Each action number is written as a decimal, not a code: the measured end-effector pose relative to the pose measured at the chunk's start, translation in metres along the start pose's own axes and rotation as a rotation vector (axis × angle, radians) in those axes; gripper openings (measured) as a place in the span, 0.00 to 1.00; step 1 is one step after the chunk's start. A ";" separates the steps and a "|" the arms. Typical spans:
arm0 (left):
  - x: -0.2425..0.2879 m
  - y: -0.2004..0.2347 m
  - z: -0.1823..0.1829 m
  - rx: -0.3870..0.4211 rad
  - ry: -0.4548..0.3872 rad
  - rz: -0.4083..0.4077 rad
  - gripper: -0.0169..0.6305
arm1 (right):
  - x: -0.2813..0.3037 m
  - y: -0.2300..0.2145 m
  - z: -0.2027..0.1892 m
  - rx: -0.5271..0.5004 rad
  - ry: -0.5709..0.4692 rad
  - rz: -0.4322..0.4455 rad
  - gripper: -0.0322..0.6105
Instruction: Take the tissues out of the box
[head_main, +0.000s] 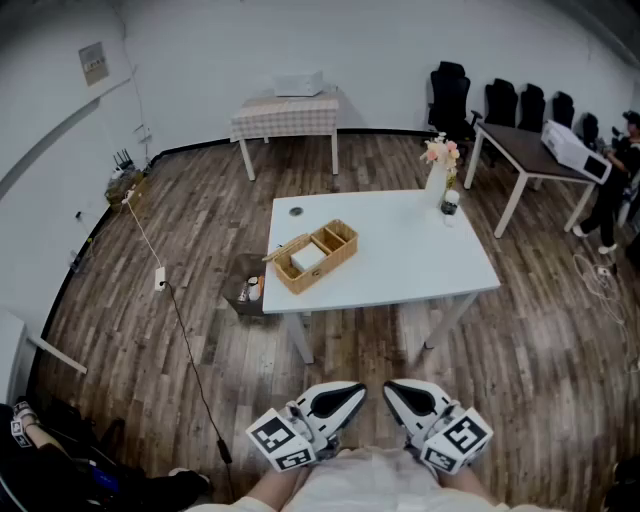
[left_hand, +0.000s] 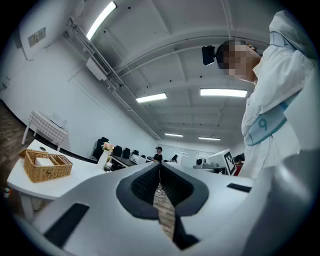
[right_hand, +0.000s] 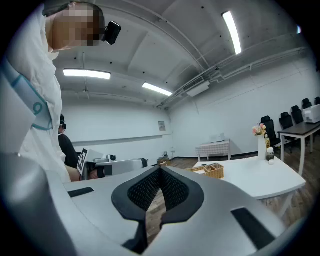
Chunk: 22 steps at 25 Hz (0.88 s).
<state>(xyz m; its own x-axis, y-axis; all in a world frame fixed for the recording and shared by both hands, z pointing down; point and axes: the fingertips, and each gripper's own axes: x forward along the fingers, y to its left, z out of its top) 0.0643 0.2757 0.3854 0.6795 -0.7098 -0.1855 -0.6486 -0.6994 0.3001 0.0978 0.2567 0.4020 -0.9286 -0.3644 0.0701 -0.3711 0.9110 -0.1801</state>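
A woven basket (head_main: 314, 256) with compartments stands on the white table (head_main: 400, 260), near its left side; a white tissue pack (head_main: 308, 258) lies in one compartment. The basket (left_hand: 47, 166) also shows far off in the left gripper view, and the same basket (right_hand: 214, 170) in the right gripper view. Both grippers are held low, close to the person's body, well short of the table. My left gripper (head_main: 357, 392) is shut with nothing in it. My right gripper (head_main: 391, 390) is shut and empty too. Their tips meet in both gripper views.
A vase of flowers (head_main: 440, 165) and a small jar (head_main: 451, 207) stand at the table's far right corner. A low stand (head_main: 250, 290) sits by the table's left leg. A cable (head_main: 180, 320) runs over the wooden floor. A second table (head_main: 287, 113) and chairs (head_main: 450, 95) line the back.
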 end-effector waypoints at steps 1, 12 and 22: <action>0.000 0.000 -0.001 -0.001 0.002 0.000 0.03 | 0.000 0.000 0.000 -0.005 -0.003 0.000 0.10; -0.005 0.007 -0.002 -0.014 0.012 -0.002 0.03 | 0.008 0.000 -0.002 0.008 0.004 -0.006 0.10; -0.008 0.014 -0.005 -0.031 0.023 0.011 0.03 | 0.012 -0.003 0.001 0.084 -0.044 0.019 0.10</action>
<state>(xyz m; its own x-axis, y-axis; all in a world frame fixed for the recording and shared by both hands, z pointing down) 0.0515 0.2720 0.3953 0.6805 -0.7149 -0.1607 -0.6453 -0.6886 0.3308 0.0873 0.2493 0.4024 -0.9338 -0.3570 0.0229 -0.3501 0.8991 -0.2628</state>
